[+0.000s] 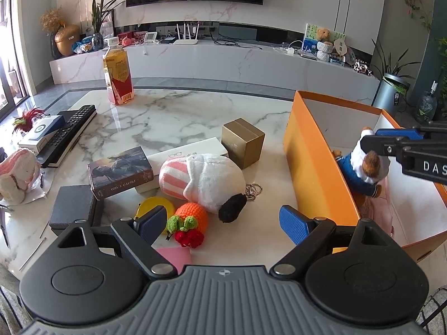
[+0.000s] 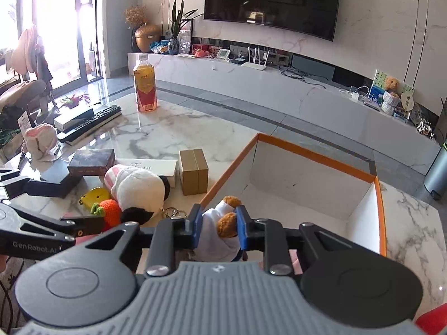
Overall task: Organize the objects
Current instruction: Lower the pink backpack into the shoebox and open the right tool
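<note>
The small teddy bear (image 2: pixel 220 231) I'm carrying has brown fur, a white hood and a navy jacket. My right gripper (image 2: pixel 219 230) pinches its head between blue pads, holding it over the orange box's (image 1: pixel 313 150) near corner. My left gripper (image 1: pixel 226 223) hovers spread wide above the crocheted orange (image 1: pixel 192 217), at the box's nine o'clock

A white marble table with grey veins (image 1: pixel 173 111) carries an open orange cardboard box (image 1: pixel 313 156), a gold cube box (image 1: pixel 242 142), a plastic bottle of amber drink (image 1: pixel 118 75), a black remote control (image 1: pixel 69 134) and a white-and-pink striped plush toy (image 1: pixel 204 178)
</note>
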The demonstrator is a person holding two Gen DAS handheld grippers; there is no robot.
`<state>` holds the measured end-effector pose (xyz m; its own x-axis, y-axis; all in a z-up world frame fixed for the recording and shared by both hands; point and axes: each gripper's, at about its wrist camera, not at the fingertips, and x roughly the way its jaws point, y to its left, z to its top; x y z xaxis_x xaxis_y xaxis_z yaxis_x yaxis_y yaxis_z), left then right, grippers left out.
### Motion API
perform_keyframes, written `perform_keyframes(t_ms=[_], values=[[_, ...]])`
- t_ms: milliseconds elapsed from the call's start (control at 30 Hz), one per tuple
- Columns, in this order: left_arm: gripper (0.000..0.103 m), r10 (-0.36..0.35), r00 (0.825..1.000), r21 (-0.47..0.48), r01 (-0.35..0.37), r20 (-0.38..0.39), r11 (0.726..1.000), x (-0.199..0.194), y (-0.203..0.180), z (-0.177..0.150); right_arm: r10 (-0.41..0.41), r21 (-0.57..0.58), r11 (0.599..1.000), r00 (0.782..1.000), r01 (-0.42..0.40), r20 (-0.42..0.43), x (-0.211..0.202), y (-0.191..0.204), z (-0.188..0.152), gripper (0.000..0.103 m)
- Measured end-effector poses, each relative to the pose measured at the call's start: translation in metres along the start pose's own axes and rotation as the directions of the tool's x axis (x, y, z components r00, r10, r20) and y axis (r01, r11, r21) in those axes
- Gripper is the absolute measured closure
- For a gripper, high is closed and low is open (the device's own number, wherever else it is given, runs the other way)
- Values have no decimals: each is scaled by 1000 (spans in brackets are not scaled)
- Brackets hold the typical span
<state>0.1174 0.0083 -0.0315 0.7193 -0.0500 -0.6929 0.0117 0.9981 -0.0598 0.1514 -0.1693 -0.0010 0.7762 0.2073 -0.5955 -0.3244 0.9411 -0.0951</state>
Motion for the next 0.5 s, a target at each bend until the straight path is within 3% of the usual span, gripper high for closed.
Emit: perform_keyframes(t_ms=[133, 233, 333, 367, 433, 500], values=[[0, 4, 1000, -9, -4, -5, 1000, 2, 3, 0, -30, -41, 999, 999, 32, 28, 3, -2, 13, 78], [0, 5, 1000, -11, -6, -9, 1000, 2, 4, 1, -75, -151, 985, 995, 84, 62, 2, 8, 9, 78], [0, 2, 1000, -11, -2, -12, 1000, 2, 5, 1, -14, -167, 986, 998, 2, -66, 10, 12, -4, 75], [0, 3, 1000, -11, -3, -14, 1000, 3, 5, 0, 39, -130, 990, 994, -52, -100, 9, 10, -8, 69], [0, 3, 1000, -1, -3, -22, 1000, 4, 3, 0, 144, -25, 988, 976, -150, -163, 7, 4, -13, 67], [0, 4, 1000, 17, -3, -27, 1000, 4, 1, -1, 162, 47, 987, 974, -156, -161, -1, -3, -16, 48]])
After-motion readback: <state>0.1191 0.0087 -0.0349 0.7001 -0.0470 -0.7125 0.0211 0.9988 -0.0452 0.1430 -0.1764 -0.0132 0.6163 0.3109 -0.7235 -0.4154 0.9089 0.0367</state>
